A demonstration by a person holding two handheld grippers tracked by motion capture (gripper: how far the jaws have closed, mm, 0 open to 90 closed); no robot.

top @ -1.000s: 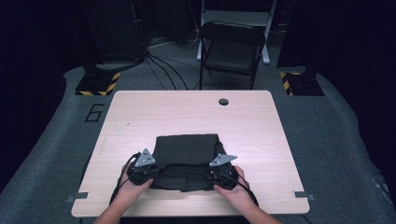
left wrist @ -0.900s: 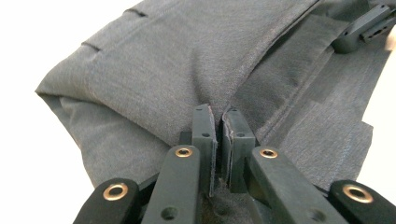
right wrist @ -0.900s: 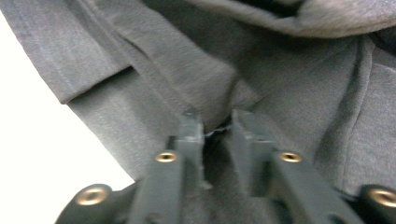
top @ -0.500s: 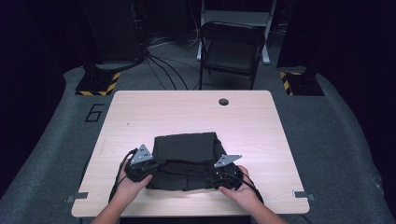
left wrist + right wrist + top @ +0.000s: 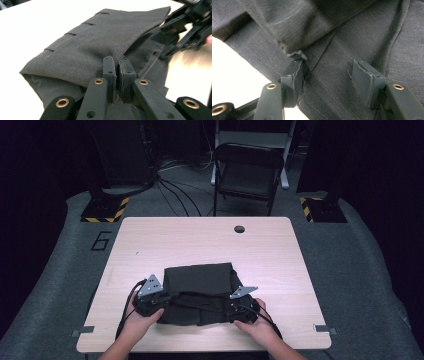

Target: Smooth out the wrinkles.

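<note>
left gripper (image 5: 117,75) raised, pinching garment (image 5: 200,285)

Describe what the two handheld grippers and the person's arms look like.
Both the left gripper and right gripper are black, each topped by a grey three-cornered plate, with black cables trailing back. Their fingers are flat black pads on arms with brass rivets. The forearms are bare, without sleeves.

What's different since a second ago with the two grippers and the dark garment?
The right gripper has just been opening; its jaws now stand apart over the dark garment, letting it go. The left gripper has lifted its edge slightly. It stays shut on the fabric, and the garment stays folded on the table.
</note>
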